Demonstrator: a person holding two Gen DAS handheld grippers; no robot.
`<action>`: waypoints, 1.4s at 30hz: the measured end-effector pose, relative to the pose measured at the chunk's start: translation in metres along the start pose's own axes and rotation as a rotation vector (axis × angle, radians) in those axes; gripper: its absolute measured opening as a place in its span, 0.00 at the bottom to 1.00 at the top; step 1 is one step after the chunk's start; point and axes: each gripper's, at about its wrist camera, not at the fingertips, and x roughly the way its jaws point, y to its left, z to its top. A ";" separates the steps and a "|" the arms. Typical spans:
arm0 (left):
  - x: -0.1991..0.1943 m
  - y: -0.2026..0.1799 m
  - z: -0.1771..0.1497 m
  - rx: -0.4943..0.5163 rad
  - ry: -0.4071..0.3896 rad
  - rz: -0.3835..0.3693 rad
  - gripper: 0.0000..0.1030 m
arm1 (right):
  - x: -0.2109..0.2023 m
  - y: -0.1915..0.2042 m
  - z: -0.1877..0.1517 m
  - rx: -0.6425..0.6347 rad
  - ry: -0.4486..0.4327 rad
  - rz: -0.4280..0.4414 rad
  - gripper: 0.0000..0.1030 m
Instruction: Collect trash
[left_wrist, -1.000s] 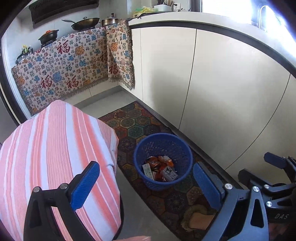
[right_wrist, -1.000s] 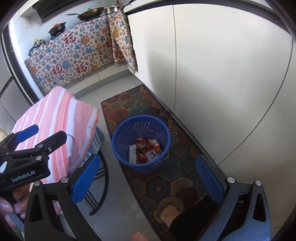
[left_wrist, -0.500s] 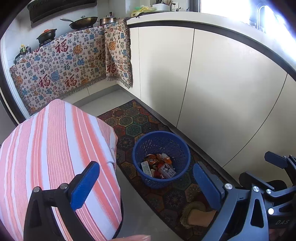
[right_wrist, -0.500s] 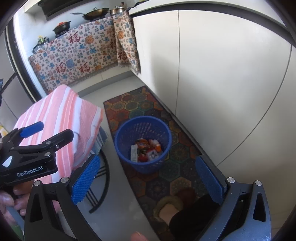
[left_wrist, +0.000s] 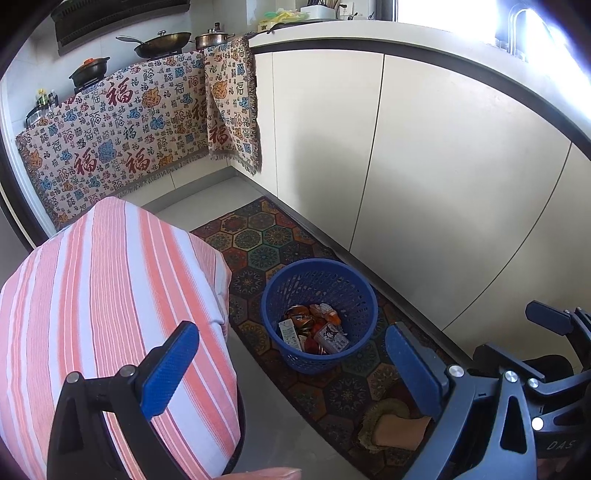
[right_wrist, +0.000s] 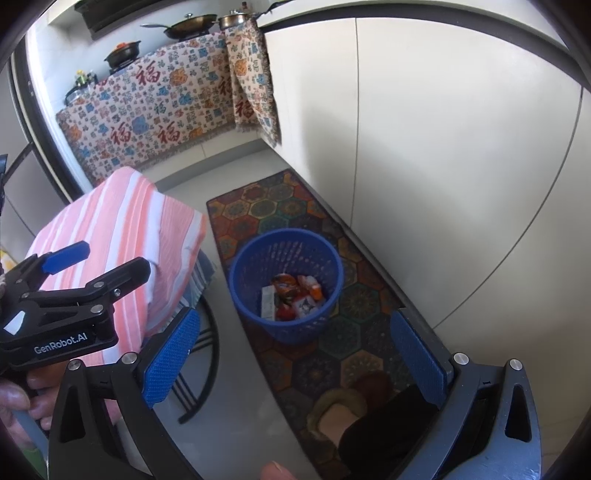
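Note:
A blue plastic basket (left_wrist: 354, 295) (right_wrist: 258, 258) stands on the patterned floor mat, holding several wrappers and small cartons (left_wrist: 316, 328) (right_wrist: 291, 295). My left gripper (left_wrist: 291, 365) hovers well above and in front of the basket, open, nothing between its blue pads. My right gripper (right_wrist: 295, 354) is also open and empty, raised above the mat on the near side of the basket. The left gripper (right_wrist: 62, 295) shows at the left of the right wrist view, and the right gripper (left_wrist: 546, 350) at the right edge of the left wrist view.
A round table under a pink-striped cloth (left_wrist: 110, 295) (right_wrist: 122, 229) stands left of the basket. Cream cabinet doors (left_wrist: 443, 177) run along the right. A patterned cloth (left_wrist: 122, 129) covers the far counter with pans. A person's slippered foot (left_wrist: 395, 428) (right_wrist: 340, 413) rests on the mat (left_wrist: 258, 243).
Both grippers have pulled back and up from the basket, which now sits smaller and farther off. Both jaws stay open.

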 end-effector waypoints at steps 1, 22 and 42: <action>0.000 0.000 0.000 -0.002 0.002 -0.001 1.00 | 0.000 0.001 0.000 -0.001 0.000 0.001 1.00; 0.003 -0.003 0.000 0.005 0.014 0.011 1.00 | -0.001 0.000 -0.003 0.002 0.007 0.000 1.00; 0.009 -0.002 -0.005 0.015 0.029 0.009 1.00 | 0.000 -0.003 -0.007 0.014 0.013 -0.001 1.00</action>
